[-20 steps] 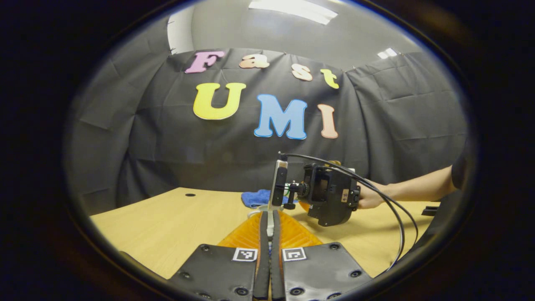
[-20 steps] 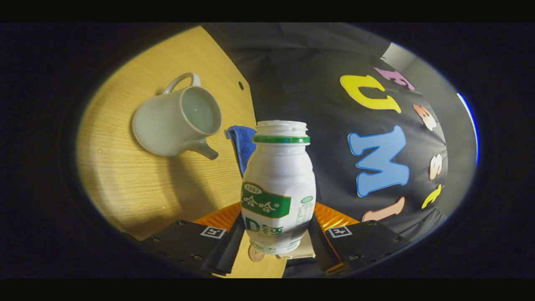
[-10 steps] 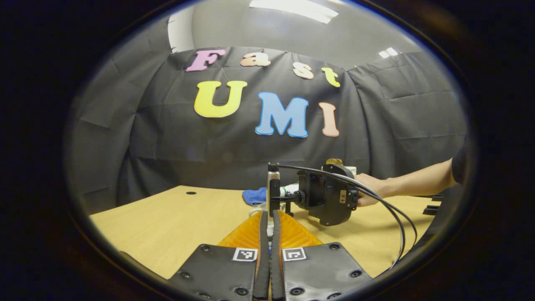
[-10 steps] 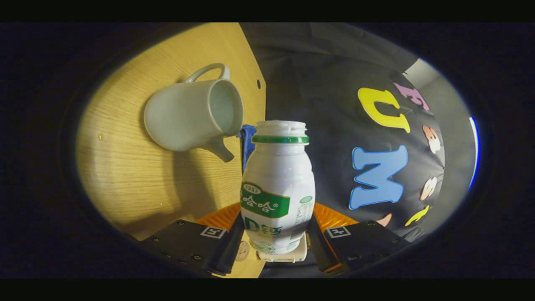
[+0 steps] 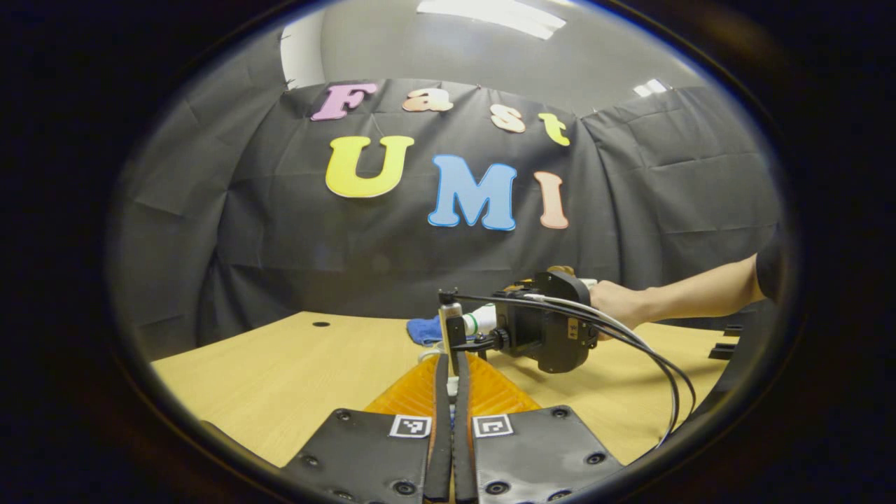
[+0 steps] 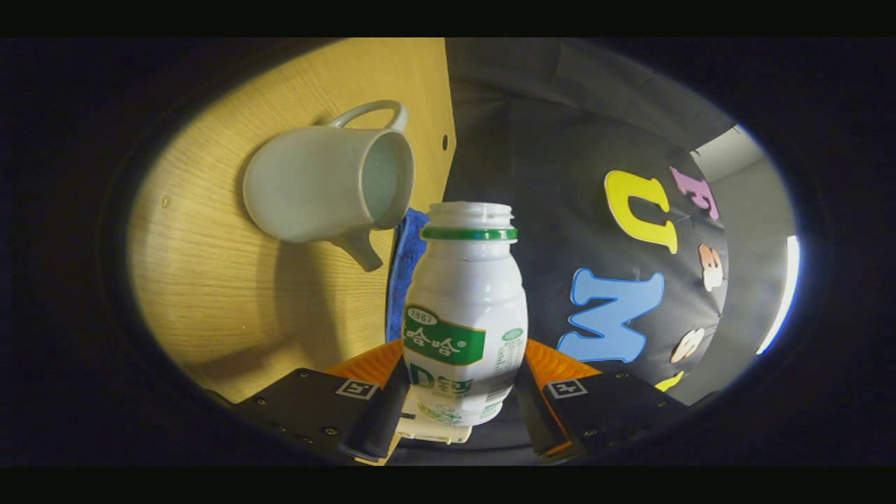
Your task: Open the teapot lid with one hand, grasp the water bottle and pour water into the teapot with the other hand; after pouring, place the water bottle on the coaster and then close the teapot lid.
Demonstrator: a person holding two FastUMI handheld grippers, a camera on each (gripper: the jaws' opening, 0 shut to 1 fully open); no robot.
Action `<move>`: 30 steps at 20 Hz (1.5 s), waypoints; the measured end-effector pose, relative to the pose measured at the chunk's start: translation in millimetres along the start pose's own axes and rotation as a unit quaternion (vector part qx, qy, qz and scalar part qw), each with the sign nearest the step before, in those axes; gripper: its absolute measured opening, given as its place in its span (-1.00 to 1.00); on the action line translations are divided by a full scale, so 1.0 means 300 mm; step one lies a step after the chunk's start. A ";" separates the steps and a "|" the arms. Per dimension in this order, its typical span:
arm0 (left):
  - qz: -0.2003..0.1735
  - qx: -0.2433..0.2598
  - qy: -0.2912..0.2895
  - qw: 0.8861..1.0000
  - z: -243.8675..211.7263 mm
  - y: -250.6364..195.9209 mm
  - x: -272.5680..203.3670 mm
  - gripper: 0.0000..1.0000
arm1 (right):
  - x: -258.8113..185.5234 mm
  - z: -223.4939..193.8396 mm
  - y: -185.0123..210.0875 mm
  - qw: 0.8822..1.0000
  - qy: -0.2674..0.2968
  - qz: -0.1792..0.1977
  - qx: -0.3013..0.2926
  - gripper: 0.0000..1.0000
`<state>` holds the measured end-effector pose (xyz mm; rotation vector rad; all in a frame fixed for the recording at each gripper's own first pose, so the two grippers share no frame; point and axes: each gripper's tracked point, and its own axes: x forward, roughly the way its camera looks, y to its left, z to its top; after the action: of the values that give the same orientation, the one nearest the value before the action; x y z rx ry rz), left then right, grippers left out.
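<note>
My right gripper (image 6: 463, 392) is shut on a white water bottle (image 6: 465, 315) with a green label, a green neck ring and no cap. The view is rolled, so the table stands on its side. A pale ceramic teapot (image 6: 322, 185) sits there without its lid, its opening up and to the left of the bottle's mouth. In the left gripper view the bottle (image 5: 481, 320) lies almost level in the right gripper, mouth pointing left. My left gripper (image 5: 451, 360) is shut above the wooden table (image 5: 280, 378), with a sliver of white, which I take for the teapot lid, between its fingers.
A blue cloth (image 5: 425, 329) lies at the table's far side, behind the teapot (image 6: 404, 280). A person's forearm (image 5: 693, 297) reaches in from the right, and a black cable (image 5: 654, 353) loops off the right gripper. A small hole (image 5: 319, 325) marks the table's back left.
The right gripper has rolled further and tipped the bottle closer to level, its mouth now nearer the teapot's opening. The left gripper has stayed where it was.
</note>
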<state>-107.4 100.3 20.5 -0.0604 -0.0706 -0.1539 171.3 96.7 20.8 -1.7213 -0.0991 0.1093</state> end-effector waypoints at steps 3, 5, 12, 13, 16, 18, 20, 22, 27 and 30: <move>-0.001 -0.001 0.000 1.000 0.003 -0.002 0.002 -0.78 | 0.002 -0.006 -0.016 1.000 0.000 -0.005 -0.017 0.45; -0.001 -0.001 0.002 1.000 -0.008 0.001 -0.001 -0.78 | 0.003 -0.005 -0.036 1.000 -0.001 -0.012 -0.029 0.45; -0.001 -0.001 0.001 1.000 -0.003 0.001 -0.003 -0.78 | 0.004 -0.004 -0.067 0.998 -0.005 -0.021 -0.052 0.45; -0.001 -0.002 0.001 1.000 -0.003 -0.001 -0.001 -0.78 | 0.004 -0.001 -0.069 0.998 -0.006 -0.022 -0.055 0.45; -0.002 -0.001 0.001 1.000 -0.002 -0.001 -0.004 -0.78 | 0.003 -0.001 -0.081 0.998 -0.007 -0.026 -0.064 0.44; -0.002 -0.001 0.002 1.000 -0.002 0.000 -0.002 -0.78 | 0.005 -0.002 -0.088 0.997 -0.008 -0.029 -0.070 0.44; -0.003 -0.001 0.002 1.000 -0.005 -0.002 0.001 -0.78 | 0.004 -0.005 -0.098 0.997 -0.008 -0.033 -0.075 0.45; -0.004 -0.001 0.003 1.000 -0.008 -0.005 -0.001 -0.84 | 0.006 -0.008 -0.106 0.996 -0.008 -0.036 -0.080 0.44; -0.003 0.001 0.002 1.000 -0.007 -0.005 -0.002 -0.78 | 0.008 -0.013 -0.118 0.995 -0.007 -0.041 -0.094 0.44; -0.001 0.000 0.001 1.000 -0.002 0.001 -0.001 -0.78 | 0.006 -0.010 -0.120 0.994 -0.008 -0.041 -0.100 0.44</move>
<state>-107.7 100.7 19.9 -0.0607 -0.0694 -0.1566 173.5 99.3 56.7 -1.9145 -0.1992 0.0541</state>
